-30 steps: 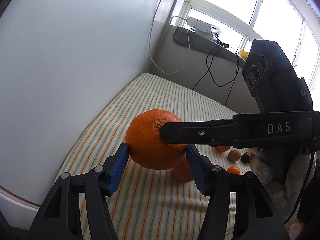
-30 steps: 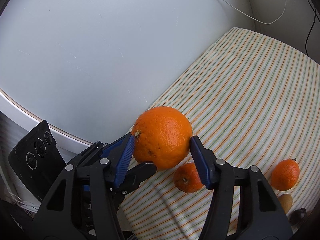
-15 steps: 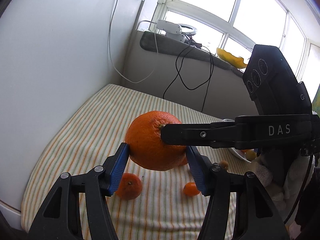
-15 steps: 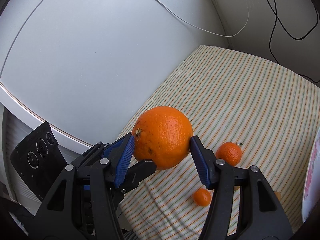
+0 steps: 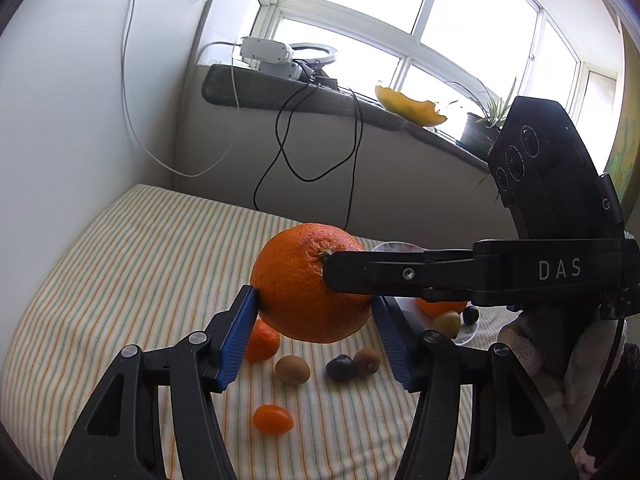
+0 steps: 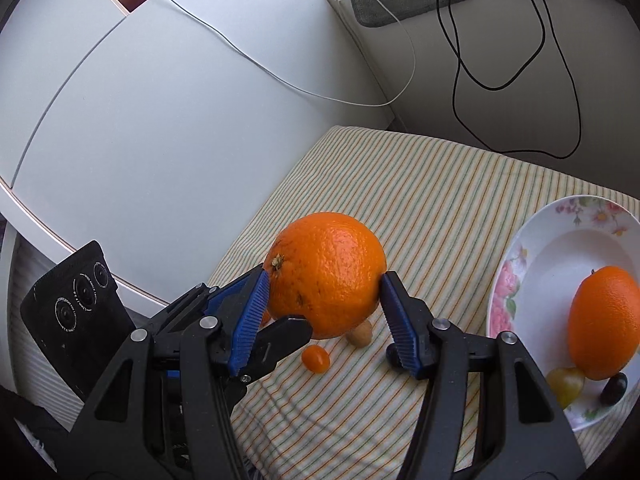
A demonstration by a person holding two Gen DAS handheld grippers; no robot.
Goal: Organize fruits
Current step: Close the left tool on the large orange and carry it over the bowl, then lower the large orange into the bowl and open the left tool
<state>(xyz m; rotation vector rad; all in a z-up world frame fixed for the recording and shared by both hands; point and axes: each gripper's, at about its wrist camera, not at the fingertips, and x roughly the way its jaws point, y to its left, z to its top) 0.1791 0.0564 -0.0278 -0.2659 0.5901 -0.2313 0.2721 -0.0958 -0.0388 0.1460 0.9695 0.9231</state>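
Observation:
A large orange [image 5: 304,296] [image 6: 326,272] hangs above the striped cloth, held by both grippers at once. My left gripper [image 5: 314,300] has its blue pads on the orange's two sides. The right gripper [image 6: 324,280] clamps it as well, and its black finger [image 5: 400,276] reaches in from the right in the left wrist view. A flowered white plate [image 6: 508,280] at the right holds a second orange [image 6: 604,324], a yellow grape [image 6: 566,384] and a dark grape [image 6: 614,388].
Loose on the cloth under the orange lie a mandarin [image 5: 262,340], a kumquat [image 5: 273,419], two brown kiwi-like fruits [image 5: 293,369] and a dark plum [image 5: 340,367]. White wall at left; cables [image 5: 280,152] hang from the window sill behind.
Both grippers, still clamped on the orange, have swung to the right over the cloth. The plate and more loose fruit have come into view.

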